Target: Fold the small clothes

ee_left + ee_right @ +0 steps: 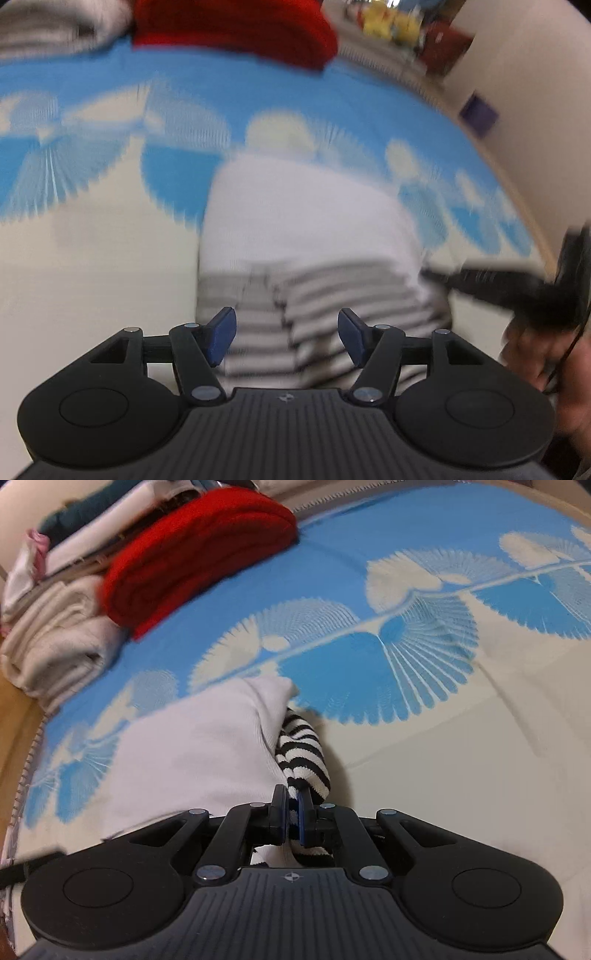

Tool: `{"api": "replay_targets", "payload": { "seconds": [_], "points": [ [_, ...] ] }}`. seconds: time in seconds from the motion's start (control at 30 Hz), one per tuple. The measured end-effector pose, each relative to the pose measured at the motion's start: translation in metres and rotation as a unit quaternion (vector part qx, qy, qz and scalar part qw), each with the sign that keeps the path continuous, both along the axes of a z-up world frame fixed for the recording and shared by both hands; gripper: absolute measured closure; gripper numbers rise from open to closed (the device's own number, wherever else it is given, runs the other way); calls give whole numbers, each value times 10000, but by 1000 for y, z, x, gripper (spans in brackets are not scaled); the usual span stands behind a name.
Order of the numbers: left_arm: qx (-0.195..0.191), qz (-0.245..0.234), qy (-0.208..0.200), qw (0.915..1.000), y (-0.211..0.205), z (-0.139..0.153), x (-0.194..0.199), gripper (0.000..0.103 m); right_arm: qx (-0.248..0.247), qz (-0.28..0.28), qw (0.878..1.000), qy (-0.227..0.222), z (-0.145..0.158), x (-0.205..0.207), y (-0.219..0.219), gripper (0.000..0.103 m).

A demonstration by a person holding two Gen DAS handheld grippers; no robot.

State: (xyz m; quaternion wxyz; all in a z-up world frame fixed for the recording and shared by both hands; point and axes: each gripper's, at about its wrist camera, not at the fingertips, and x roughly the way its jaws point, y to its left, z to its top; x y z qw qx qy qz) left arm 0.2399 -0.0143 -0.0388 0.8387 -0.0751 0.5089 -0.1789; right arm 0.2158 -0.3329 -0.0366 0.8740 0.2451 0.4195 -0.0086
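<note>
A small white garment [192, 753] with black-and-white striped parts [303, 753] lies on a blue and cream patterned cloth [424, 738]. My right gripper [293, 814] is shut on the striped edge at the garment's near right side. In the blurred left wrist view the same garment [306, 221] lies straight ahead, its striped part [295, 314] between and beyond the fingers. My left gripper [287, 338] is open and empty just above that striped part. The right gripper [517, 288] and the hand holding it show at the right edge of that view.
A folded red garment [195, 554] lies at the far left on a stack of folded white and cream clothes [59, 635]. In the left wrist view it [236, 29] is at the top, with yellow and red things [391, 22] behind by a wall.
</note>
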Motion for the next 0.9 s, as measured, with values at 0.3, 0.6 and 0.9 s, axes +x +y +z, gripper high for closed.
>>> {"api": "replay_targets", "payload": {
  "seconds": [0.3,0.6,0.9],
  "points": [
    [16,267,-20,9996,18,-3,-4,36,-27,-98,9999,97,-1,-20,1,89],
    [642,620,303,9955,33,-16,-4,33,-683,469,9964,206,-6,-34,27,72],
    [1039,638,-1207,9852,21,46,-42,20,-1800,52,9820,578,-3,-50,36,72]
  ]
}}
